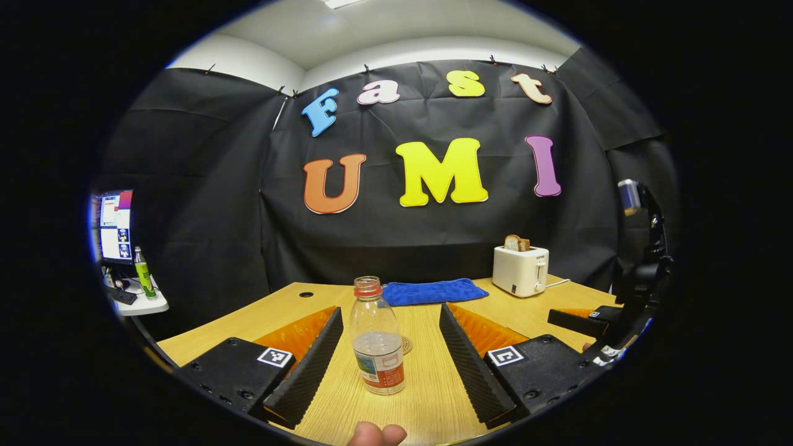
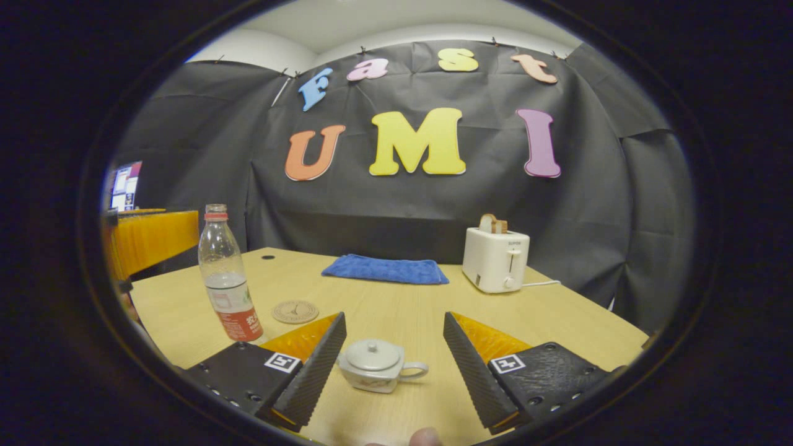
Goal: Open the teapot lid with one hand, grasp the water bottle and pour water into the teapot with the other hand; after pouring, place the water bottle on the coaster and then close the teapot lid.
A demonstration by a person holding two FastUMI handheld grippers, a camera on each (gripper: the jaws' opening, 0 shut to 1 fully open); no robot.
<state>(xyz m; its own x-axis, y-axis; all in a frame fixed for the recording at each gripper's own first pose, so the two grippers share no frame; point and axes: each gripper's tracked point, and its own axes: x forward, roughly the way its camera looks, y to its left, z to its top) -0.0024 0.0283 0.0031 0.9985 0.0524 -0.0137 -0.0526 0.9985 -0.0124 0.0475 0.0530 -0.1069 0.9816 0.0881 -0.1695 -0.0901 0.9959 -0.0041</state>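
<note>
In the left gripper view a clear water bottle (image 1: 376,337) with a red cap ring and no cap stands upright on the table, between the wide-apart fingers of my open left gripper (image 1: 390,402), untouched. A round coaster (image 1: 406,345) peeks out just behind it. In the right gripper view a small white teapot (image 2: 376,365) with its lid on sits between the spread fingers of my open right gripper (image 2: 396,409). The bottle (image 2: 227,275) stands at the left there, with the coaster (image 2: 295,311) beside it.
A blue cloth (image 2: 385,269) lies at the back of the wooden table (image 2: 557,310). A white toaster (image 2: 495,259) holding bread stands at the back right. The other gripper (image 1: 595,322) shows at the right of the left gripper view. A monitor and side shelf (image 1: 118,248) sit far left.
</note>
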